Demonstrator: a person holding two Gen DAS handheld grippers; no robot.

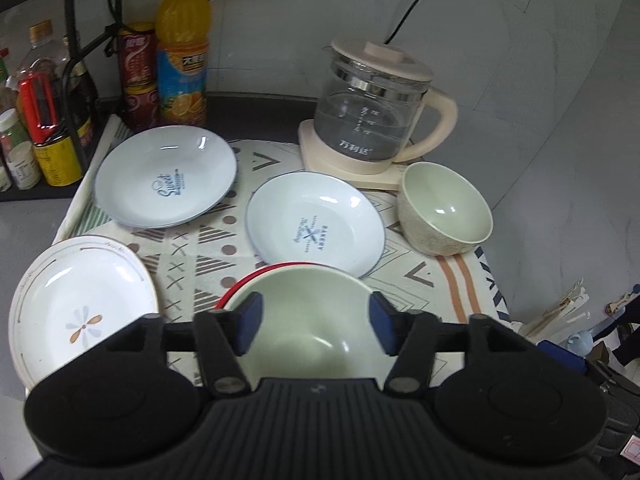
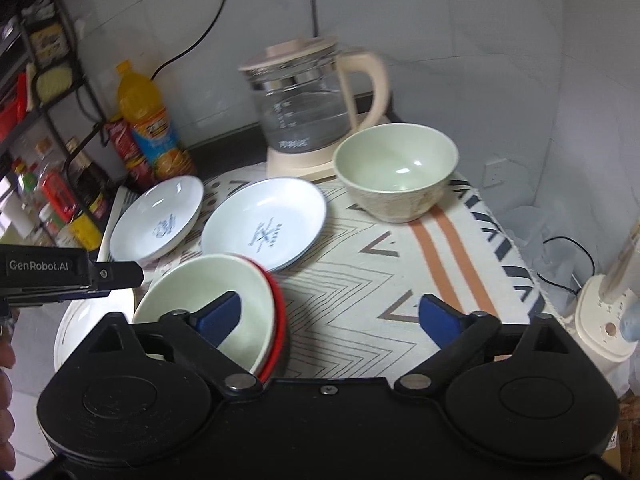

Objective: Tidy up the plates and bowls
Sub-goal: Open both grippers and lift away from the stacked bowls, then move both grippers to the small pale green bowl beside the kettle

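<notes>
Kettle (image 1: pixel 372 108) at the counter's (image 2: pixel 340 300) back edge, a little water inside. Three plates: flowered plate (image 1: pixel 80 300) at the front left corner, half cut off, two blue-print plates (image 1: pixel 166 176) (image 1: pixel 316 226) mid-counter. Two green bowls: one (image 1: pixel 444 208) empty by the kettle, one (image 1: pixel 304 312) nested in a red bowl (image 2: pixel 276 320), mostly hidden. Left gripper (image 1: pixel 316 322) and right gripper (image 2: pixel 330 316): jaws released, holding nothing.

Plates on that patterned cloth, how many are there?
3. A "Sweet" plate sits by the bottles, a "Bakery" plate lies mid-cloth, and a flower plate is at the near left edge. More may be hidden.
</notes>
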